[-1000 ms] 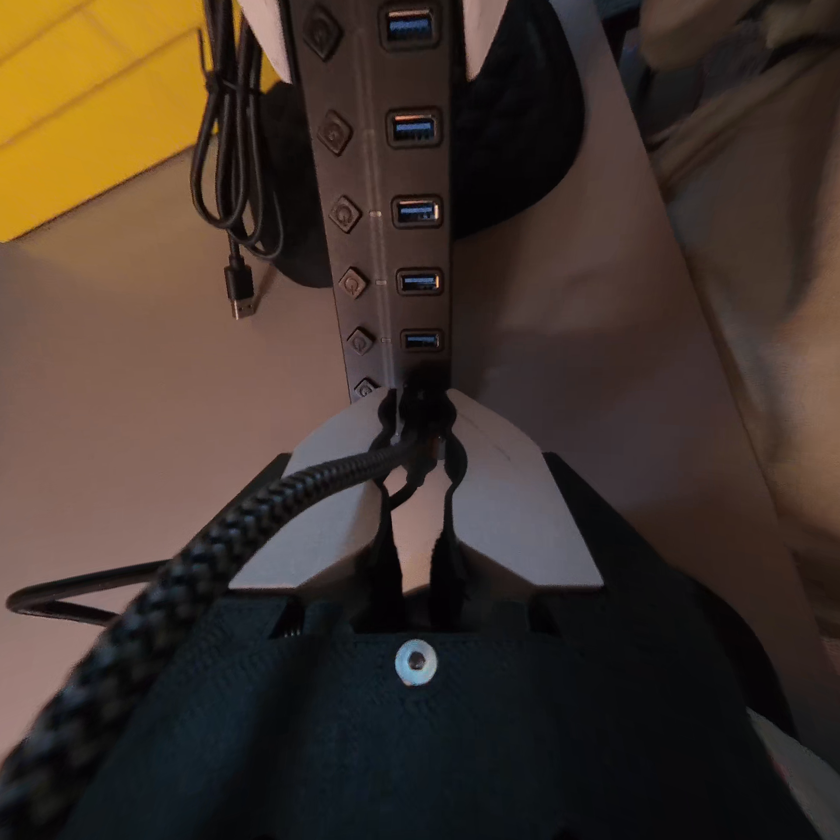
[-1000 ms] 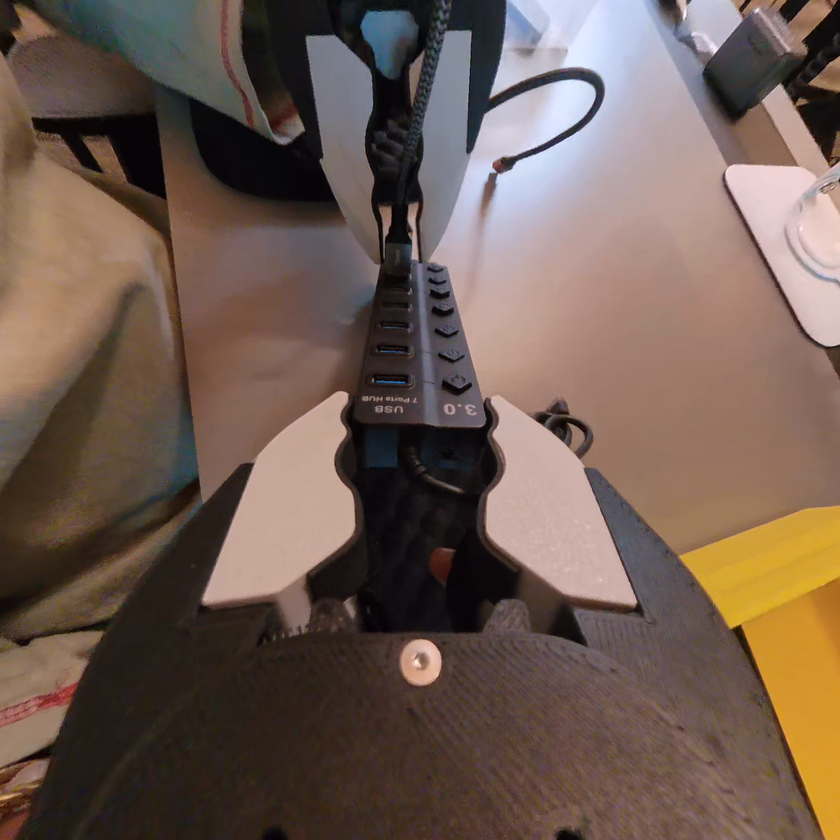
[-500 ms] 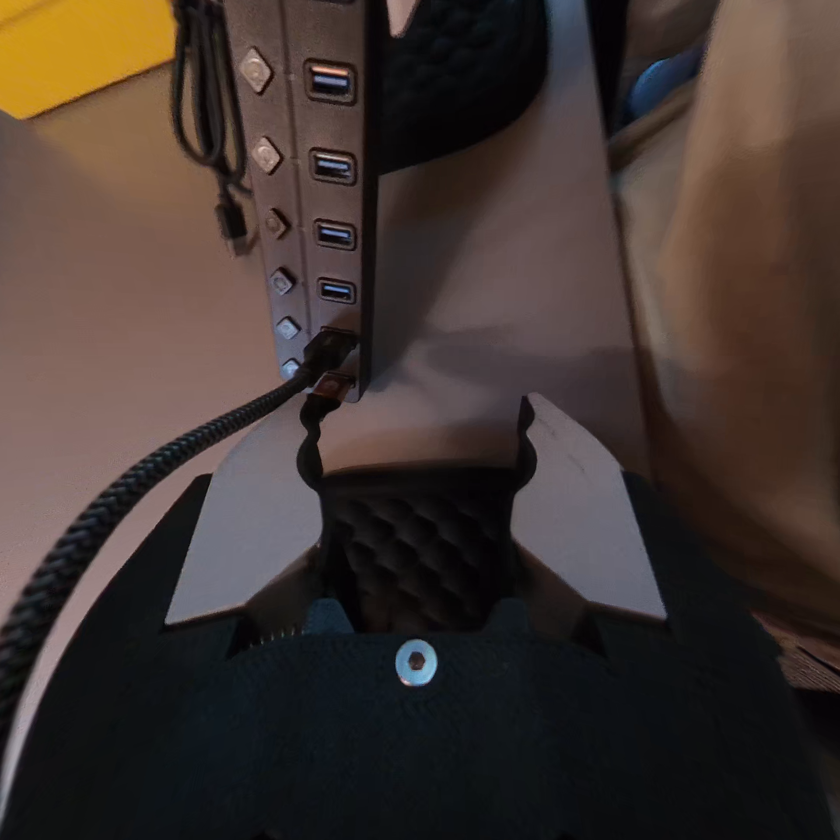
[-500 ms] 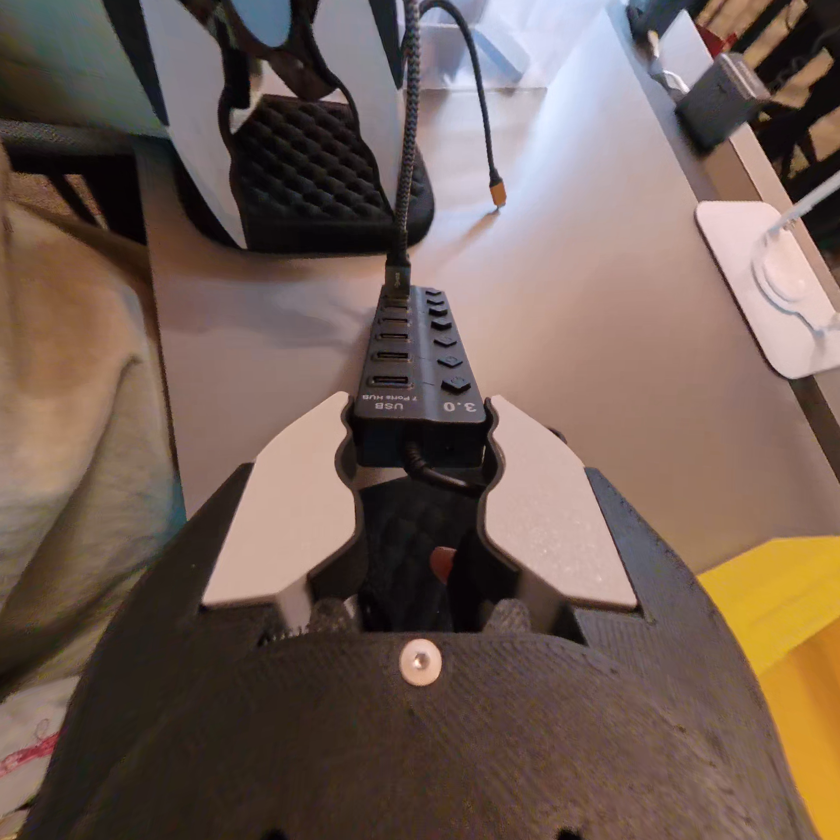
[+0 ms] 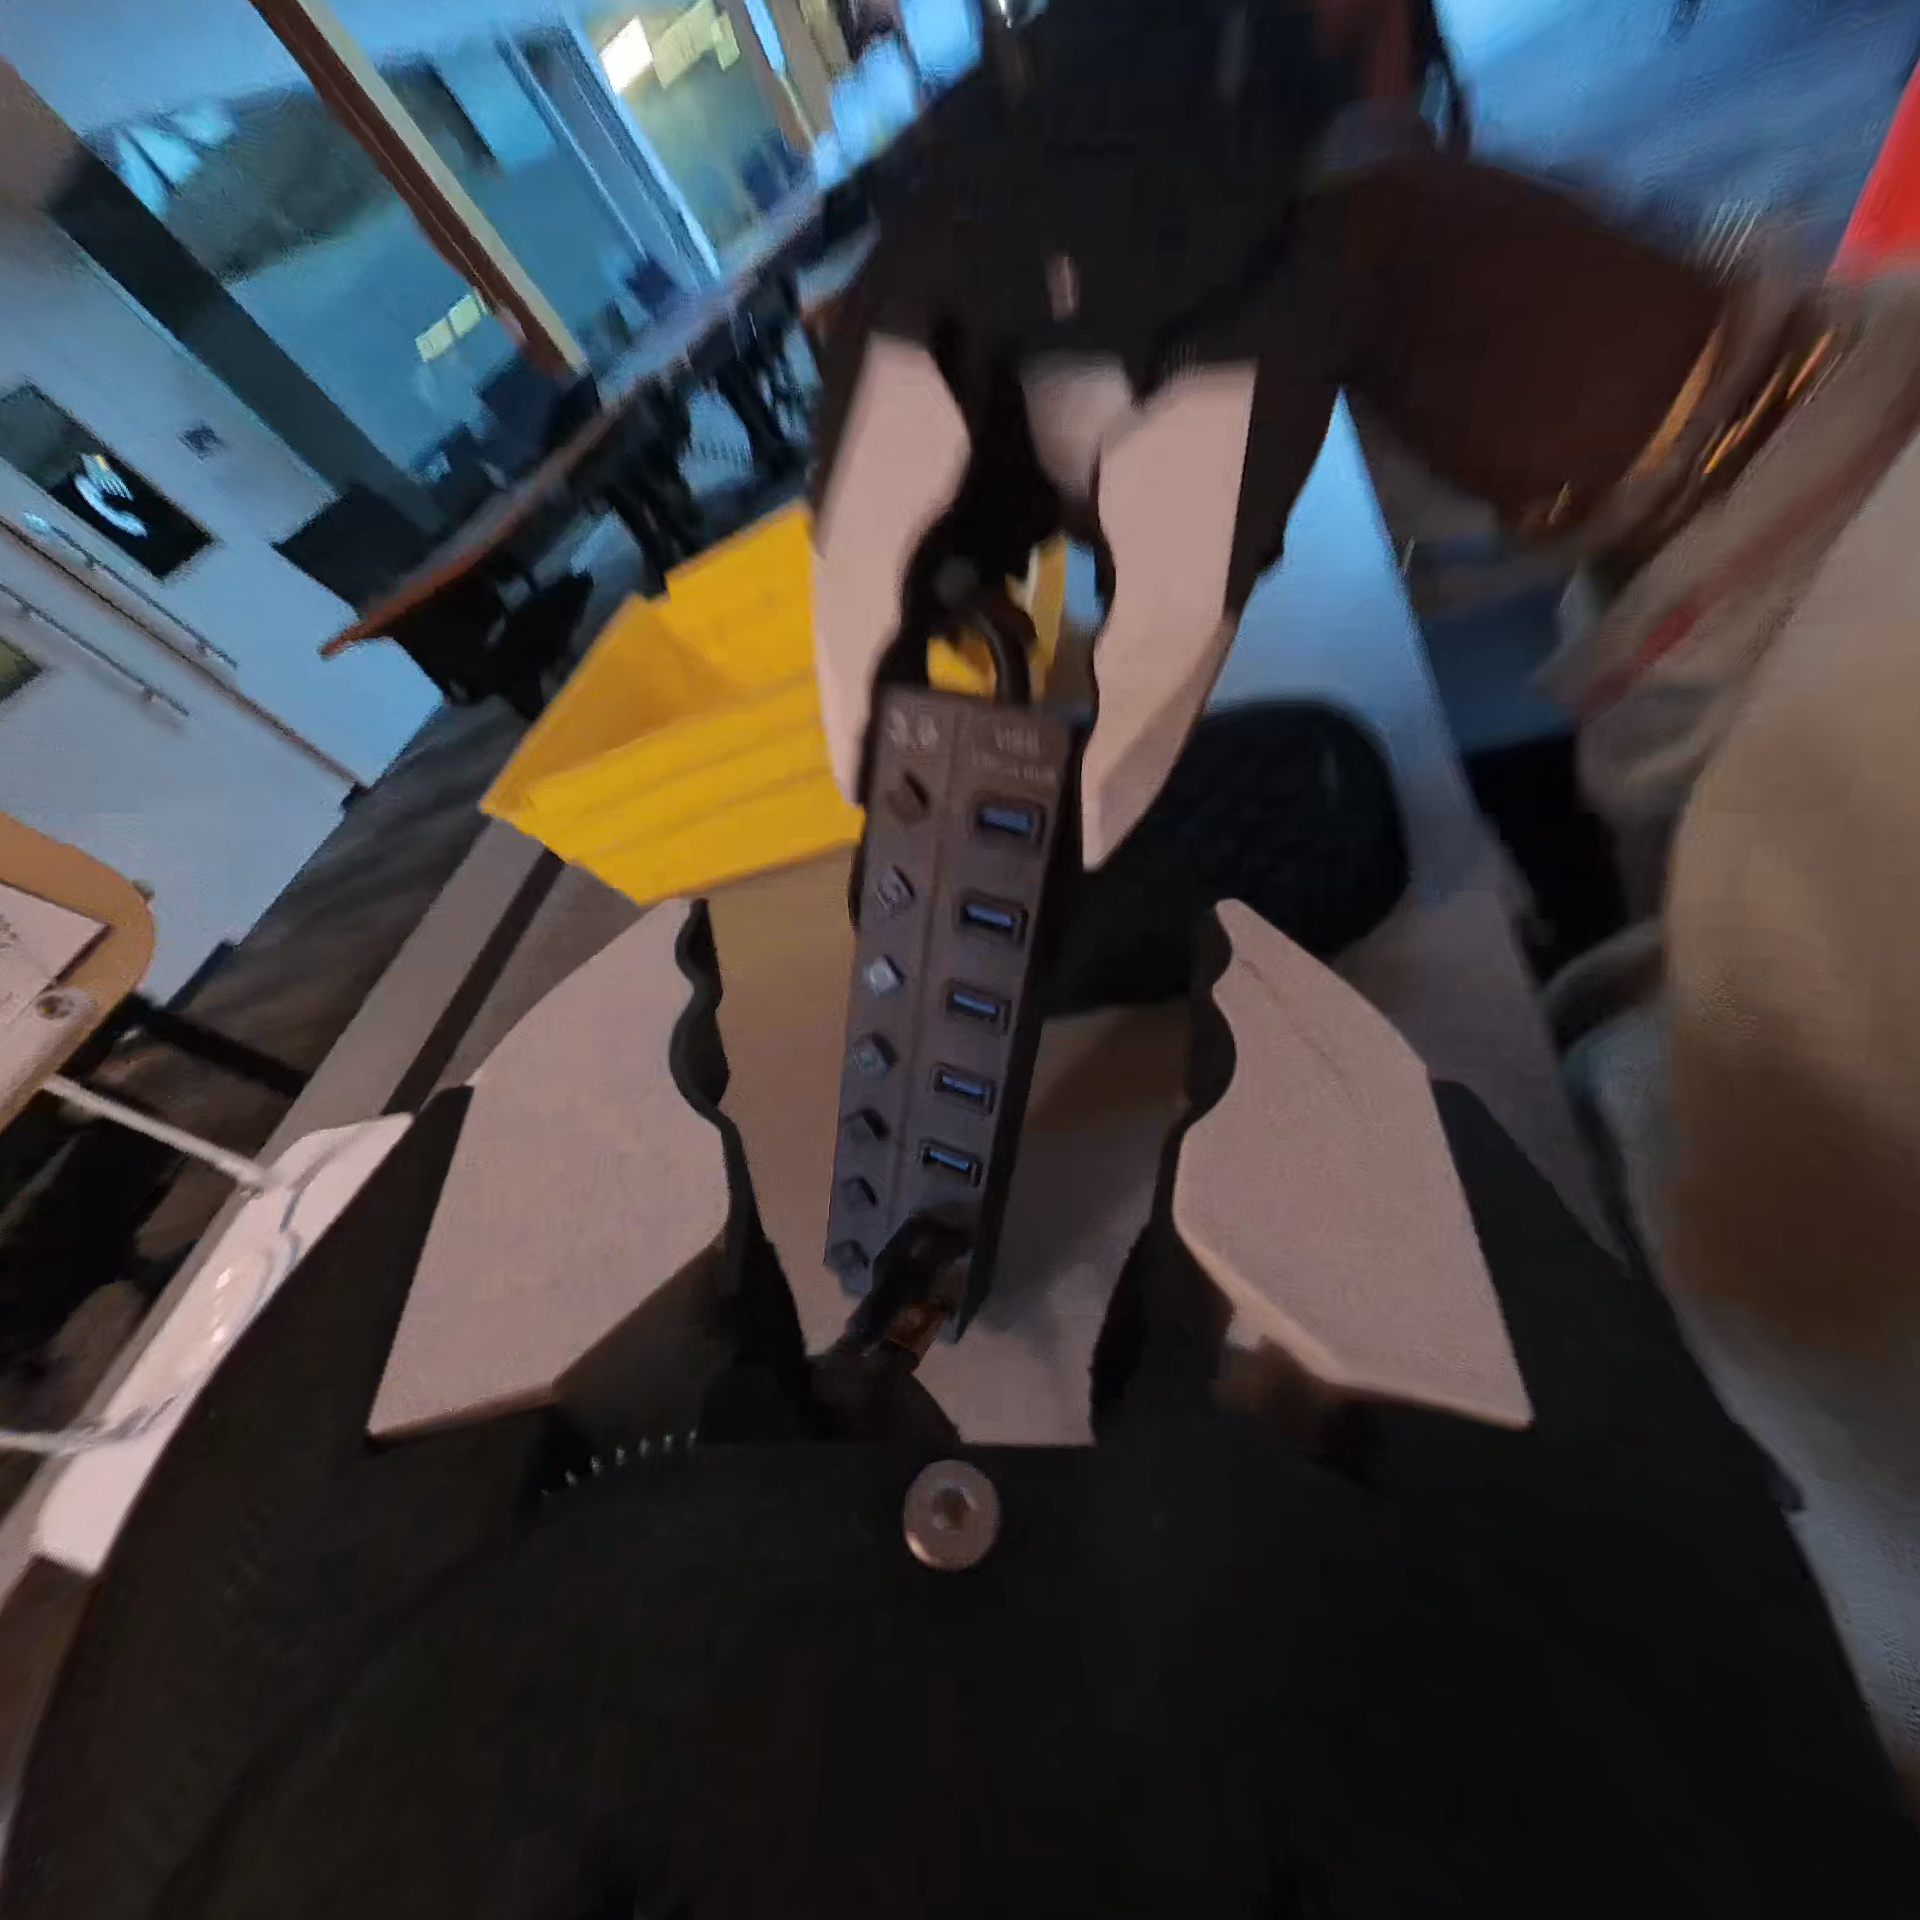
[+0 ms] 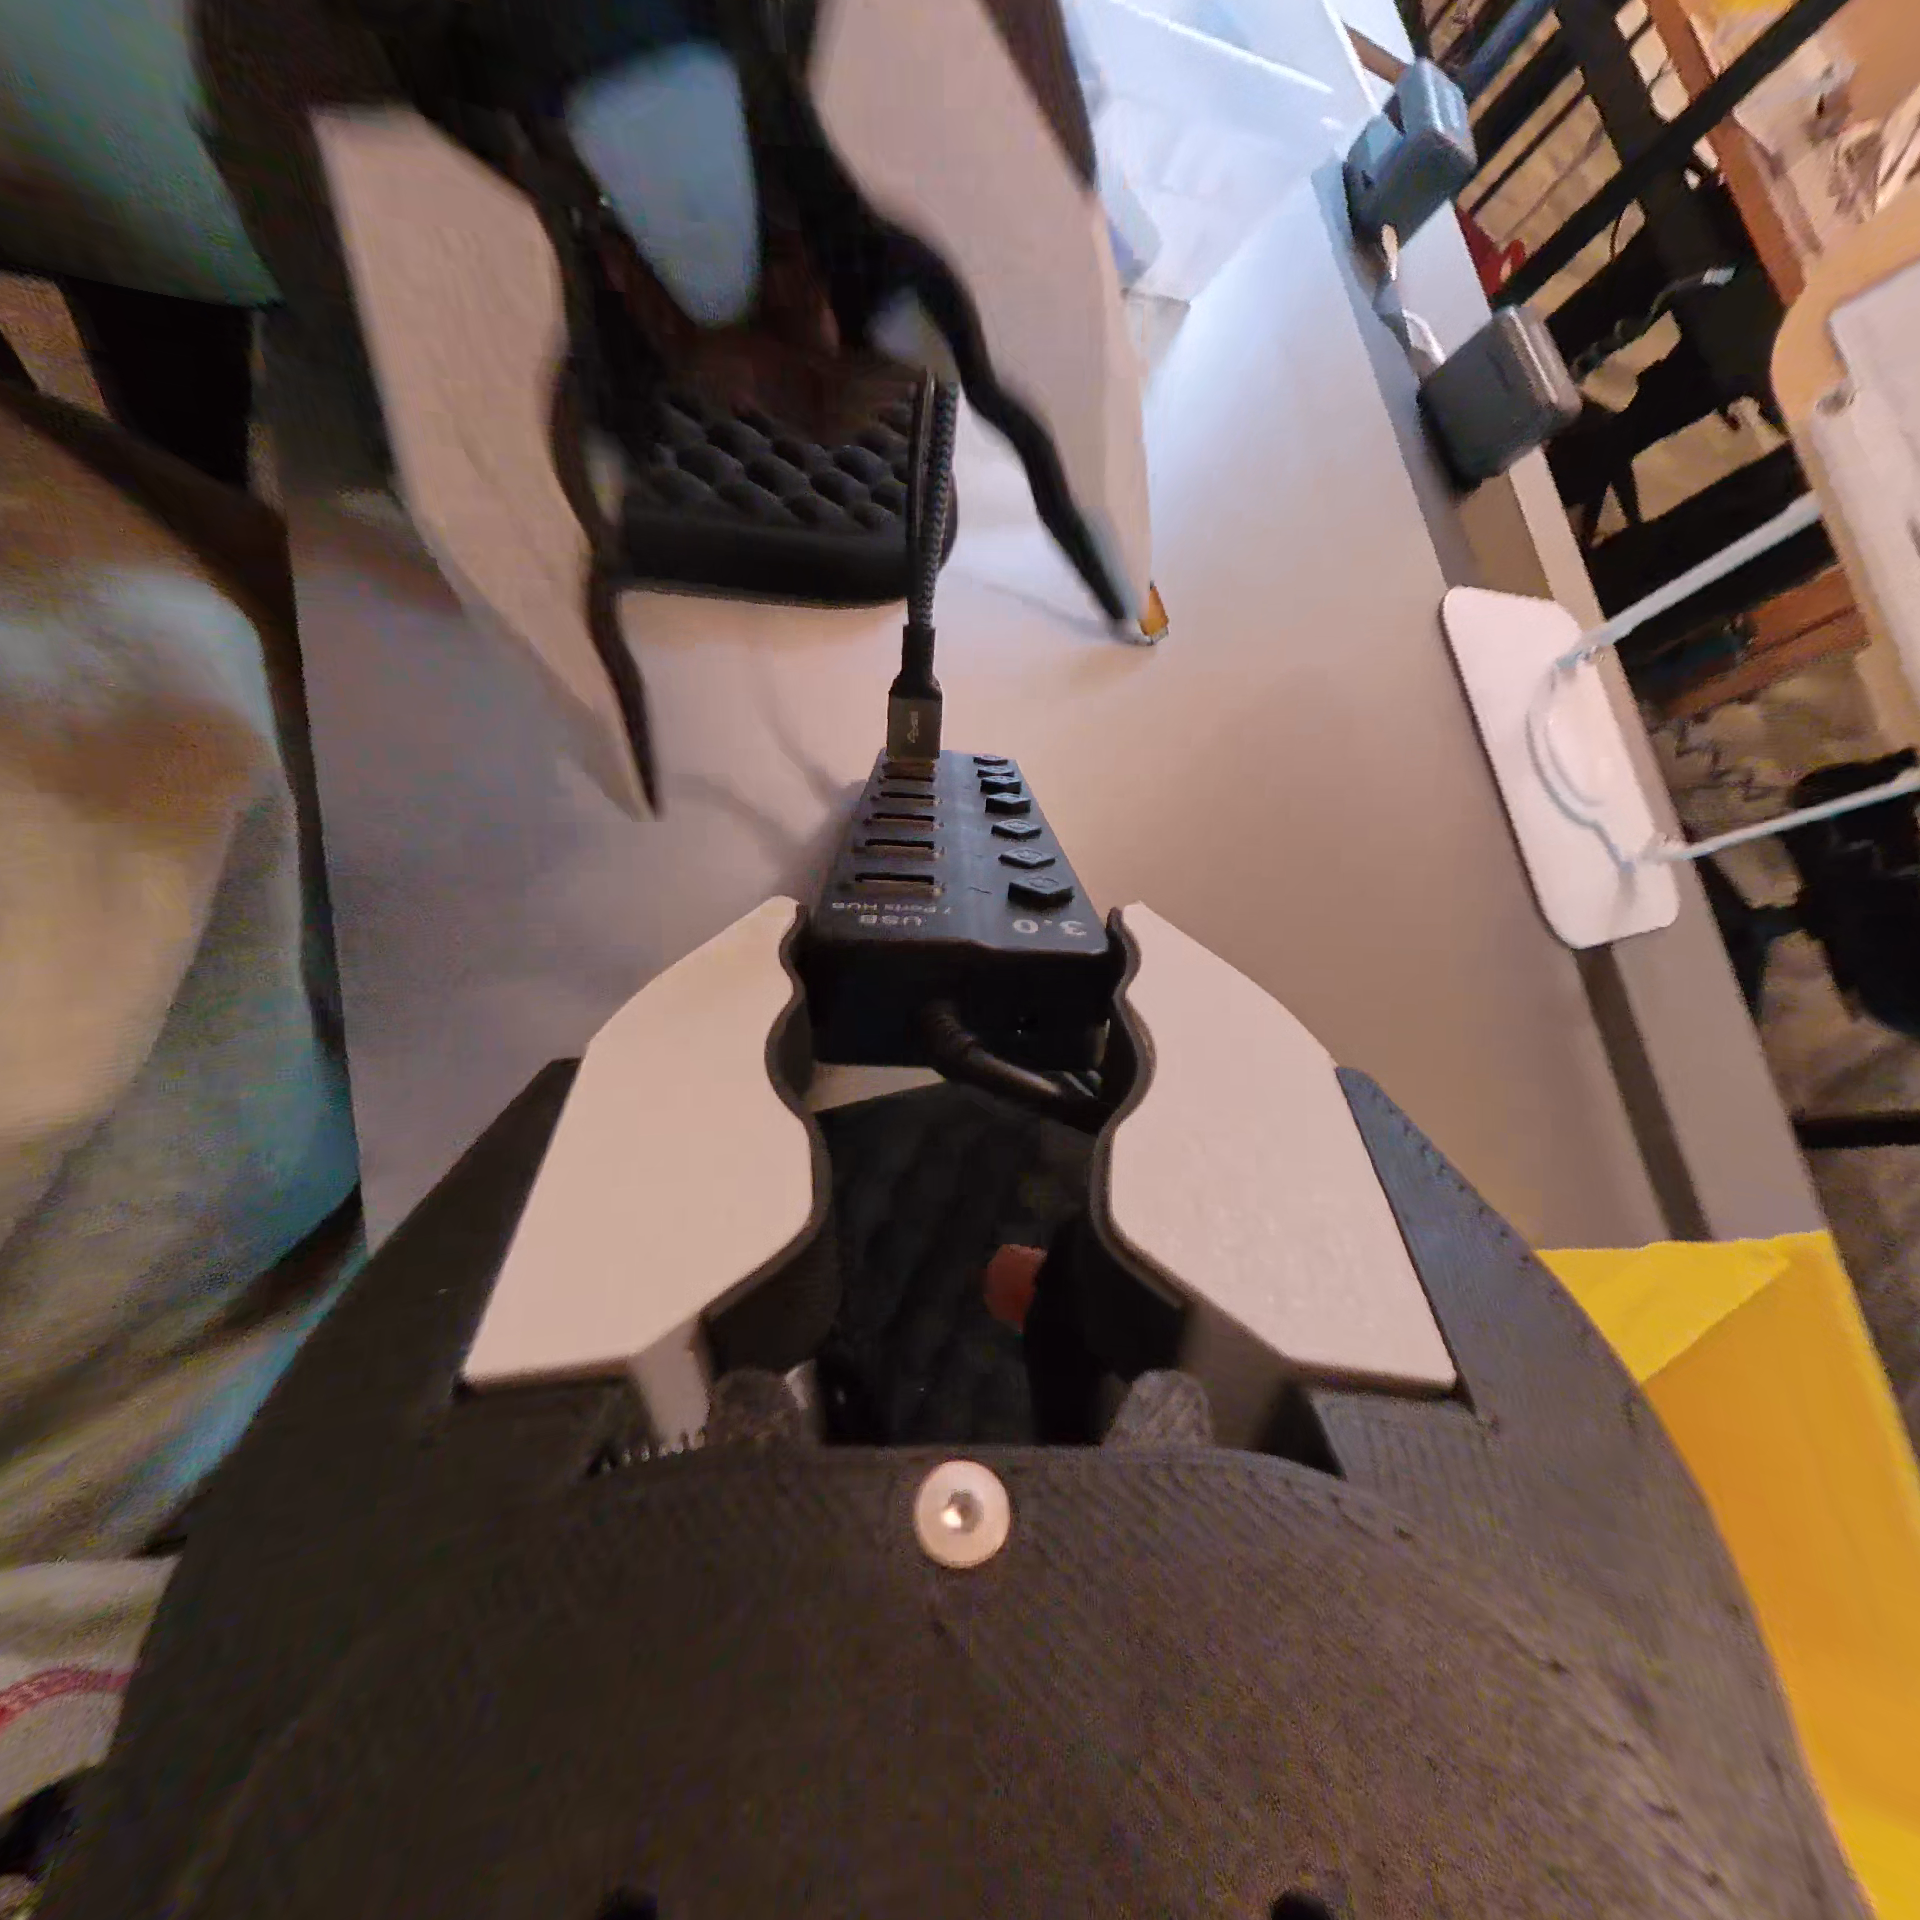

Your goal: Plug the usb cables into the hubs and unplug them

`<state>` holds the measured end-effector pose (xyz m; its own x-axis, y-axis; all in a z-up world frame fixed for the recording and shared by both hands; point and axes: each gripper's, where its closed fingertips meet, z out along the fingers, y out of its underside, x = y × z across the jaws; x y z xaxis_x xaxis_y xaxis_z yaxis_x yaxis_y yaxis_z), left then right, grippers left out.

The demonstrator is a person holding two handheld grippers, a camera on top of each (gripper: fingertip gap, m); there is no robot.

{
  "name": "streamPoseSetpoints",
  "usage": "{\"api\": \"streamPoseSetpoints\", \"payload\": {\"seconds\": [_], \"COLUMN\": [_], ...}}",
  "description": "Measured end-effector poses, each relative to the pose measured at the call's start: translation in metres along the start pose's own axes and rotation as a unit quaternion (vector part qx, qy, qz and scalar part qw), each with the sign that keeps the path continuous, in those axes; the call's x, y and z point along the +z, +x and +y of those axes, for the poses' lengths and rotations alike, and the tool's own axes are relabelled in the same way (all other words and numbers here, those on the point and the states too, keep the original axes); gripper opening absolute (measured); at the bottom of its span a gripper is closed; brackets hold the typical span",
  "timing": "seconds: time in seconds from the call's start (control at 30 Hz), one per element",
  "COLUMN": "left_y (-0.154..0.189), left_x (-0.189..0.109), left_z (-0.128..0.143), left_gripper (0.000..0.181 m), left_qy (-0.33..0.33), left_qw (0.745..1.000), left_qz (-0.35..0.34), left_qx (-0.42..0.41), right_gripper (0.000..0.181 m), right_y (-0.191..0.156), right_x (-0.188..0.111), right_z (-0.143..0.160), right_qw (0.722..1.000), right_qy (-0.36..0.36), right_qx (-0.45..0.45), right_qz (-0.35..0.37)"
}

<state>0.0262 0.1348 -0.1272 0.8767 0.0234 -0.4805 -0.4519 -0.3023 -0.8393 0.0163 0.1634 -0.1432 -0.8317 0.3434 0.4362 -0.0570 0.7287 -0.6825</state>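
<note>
On the grey desk (image 6: 1299, 831), your right gripper (image 6: 956, 945) pinches the USB hub (image 6: 956, 904) by its end; the braided cable (image 6: 930, 520) sits plugged in, its far run hidden. Your left gripper (image 5: 951, 997) is spread, blurred.

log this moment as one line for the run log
left gripper: open, clear of plug | right gripper: shut on usb hub | braided cable: plugged into end port | hub on table

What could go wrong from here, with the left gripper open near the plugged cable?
1. Left gripper is open around the USB hub; its fingers could knock the braided cable and strain the plug.
2. Right gripper clamps only the hub's end, so a sideways pull might twist it loose.
</note>
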Motion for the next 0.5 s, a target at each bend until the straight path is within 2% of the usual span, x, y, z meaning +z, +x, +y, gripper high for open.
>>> {"api": "streamPoseSetpoints", "payload": {"seconds": [0.07,0.2,0.33,0.43,0.5], "left_y": [0.004,0.007,-0.001,-0.010,-0.019], "left_x": [0.022,0.042,0.047,0.043,0.037], "left_z": [0.023,0.042,0.036,0.033,0.026], "left_gripper": [0.087,0.082,0.055,0.055,0.055], "left_qy": [-0.066,-0.110,-0.084,-0.075,-0.056], "left_qw": [0.996,0.990,0.988,0.984,0.983], "left_qz": [-0.008,-0.015,-0.063,-0.100,-0.130], "left_qx": [0.051,0.090,0.109,0.126,0.115], "right_gripper": [0.054,0.054,0.054,0.054,0.055], "right_y": [-0.006,-0.011,-0.016,-0.013,-0.007], "right_x": [-0.002,-0.007,-0.009,-0.009,-0.012], "right_z": [-0.005,-0.012,-0.022,-0.032,-0.053], "right_qw": [0.999,0.993,0.985,0.976,0.963], "right_qy": [-0.008,-0.025,-0.024,-0.017,0.040], "right_qx": [-0.040,-0.113,-0.165,-0.207,-0.244], "right_qz": [0.002,0.021,0.032,0.061,0.106]}}
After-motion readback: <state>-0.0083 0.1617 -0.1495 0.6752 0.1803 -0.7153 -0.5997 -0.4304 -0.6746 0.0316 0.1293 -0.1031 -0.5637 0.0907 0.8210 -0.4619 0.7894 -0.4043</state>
